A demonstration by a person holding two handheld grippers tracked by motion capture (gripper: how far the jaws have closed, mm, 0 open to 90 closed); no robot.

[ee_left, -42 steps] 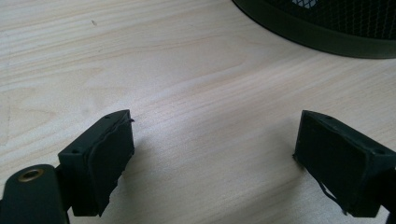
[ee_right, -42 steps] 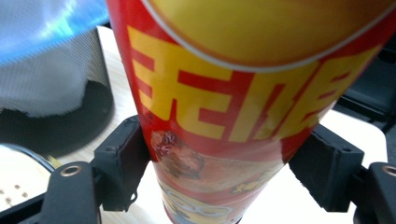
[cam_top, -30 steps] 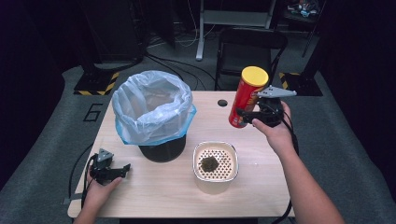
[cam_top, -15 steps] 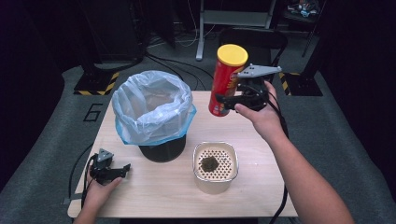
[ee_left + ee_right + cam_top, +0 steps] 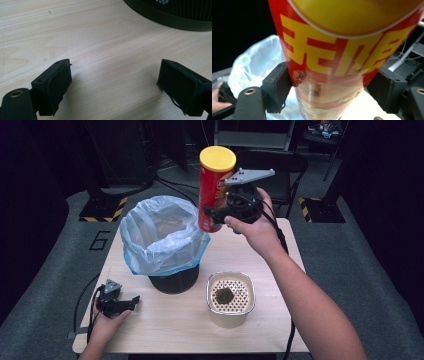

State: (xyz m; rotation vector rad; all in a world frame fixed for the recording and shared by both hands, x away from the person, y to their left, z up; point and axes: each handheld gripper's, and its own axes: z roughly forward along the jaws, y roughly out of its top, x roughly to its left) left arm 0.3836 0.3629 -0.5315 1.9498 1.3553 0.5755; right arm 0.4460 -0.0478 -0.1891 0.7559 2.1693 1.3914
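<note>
A tall red chip can [image 5: 213, 190] with a yellow lid hangs upright in the air, just right of the bin's rim. My right gripper [image 5: 216, 213] is shut on its lower half; in the right gripper view the pads [image 5: 279, 86] press both sides of the red chip can [image 5: 332, 62]. The black bin [image 5: 160, 242] lined with a pale blue bag stands on the table's left half. My left gripper [image 5: 131, 301] rests on the table near the front left corner, open, with bare wood between its fingers [image 5: 56, 86].
A small white container [image 5: 230, 298] with a perforated insert and a dark lump in it stands at the front centre of the wooden table [image 5: 280, 265]. A black chair [image 5: 280, 165] stands behind the table. The bin's black mesh base [image 5: 175, 12] lies ahead of the left gripper.
My right gripper has lifted the chip can off the table's far right and carried it up and leftward, toward the bin. The left gripper has stayed put.
</note>
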